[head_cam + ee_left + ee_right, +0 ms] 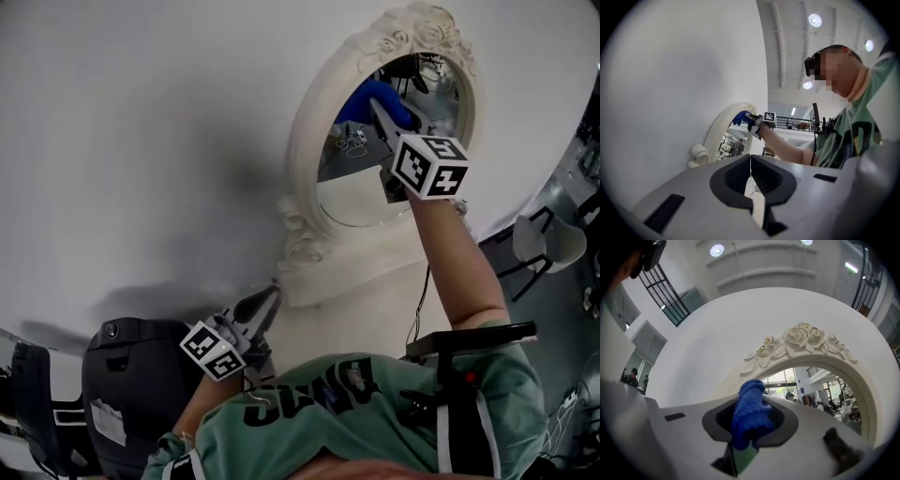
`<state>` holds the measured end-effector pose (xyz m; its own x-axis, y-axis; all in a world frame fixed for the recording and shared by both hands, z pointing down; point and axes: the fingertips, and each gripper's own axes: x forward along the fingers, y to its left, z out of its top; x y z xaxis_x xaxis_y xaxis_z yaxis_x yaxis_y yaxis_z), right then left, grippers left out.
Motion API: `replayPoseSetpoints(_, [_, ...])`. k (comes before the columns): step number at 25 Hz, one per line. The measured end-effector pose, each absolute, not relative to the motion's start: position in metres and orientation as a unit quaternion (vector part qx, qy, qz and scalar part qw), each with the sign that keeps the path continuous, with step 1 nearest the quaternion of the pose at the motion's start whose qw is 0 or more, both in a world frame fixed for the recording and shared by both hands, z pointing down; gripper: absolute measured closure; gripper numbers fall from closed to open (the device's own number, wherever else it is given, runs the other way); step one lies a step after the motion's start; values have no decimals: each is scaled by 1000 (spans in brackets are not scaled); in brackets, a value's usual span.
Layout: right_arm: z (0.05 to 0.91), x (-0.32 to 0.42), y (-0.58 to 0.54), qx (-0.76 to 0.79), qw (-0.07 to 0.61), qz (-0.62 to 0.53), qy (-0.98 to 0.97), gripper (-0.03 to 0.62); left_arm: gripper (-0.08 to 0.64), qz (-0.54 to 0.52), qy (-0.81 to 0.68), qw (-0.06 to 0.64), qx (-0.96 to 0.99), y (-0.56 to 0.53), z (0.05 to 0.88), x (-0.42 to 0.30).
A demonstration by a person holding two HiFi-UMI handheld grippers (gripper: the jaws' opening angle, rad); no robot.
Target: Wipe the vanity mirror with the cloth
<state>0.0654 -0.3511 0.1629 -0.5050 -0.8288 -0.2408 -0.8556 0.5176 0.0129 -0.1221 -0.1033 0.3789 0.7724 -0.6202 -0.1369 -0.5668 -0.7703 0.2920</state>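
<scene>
The right gripper (382, 112), clenching the blue cloth (356, 103), is working at the vanity mirror's (352, 202) top edge; mid-wipe, I'd say; next calling for downward sweeps.

Mirror (361, 192): oval glass in a cream-white carved frame, with roses at the crown and scrolls at the foot.
Mirror pose: upright, against a plain white wall (141, 112).
Glass: reflects a bright room interior and a patch of blue.
Cloth (750, 413): deep blue, fluffy pile, bunched into a wad.
Cloth hold: pinched between the jaws of the right gripper (380, 111), bulging past the tips.
Cloth position: at the upper glass, near the frame's inner edge below the roses; contact with the glass unclear.
</scene>
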Motion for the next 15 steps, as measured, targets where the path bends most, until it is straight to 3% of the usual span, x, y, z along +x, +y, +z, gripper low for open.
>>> replayPoseSetpoints(8, [157, 50, -373, -447, 193, -14, 873, 512, 548, -122, -326, 128, 929, -101, 386, -145])
replayPoseSetpoints(12, [169, 38, -371, -440, 171, 8, 882, 514, 548, -125, -322, 137, 928, -106, 392, -149])
replayPoseSetpoints(15, [206, 14, -363, -426, 105, 29, 898, 514, 548, -124, -314, 146, 930, -108, 396, -148])
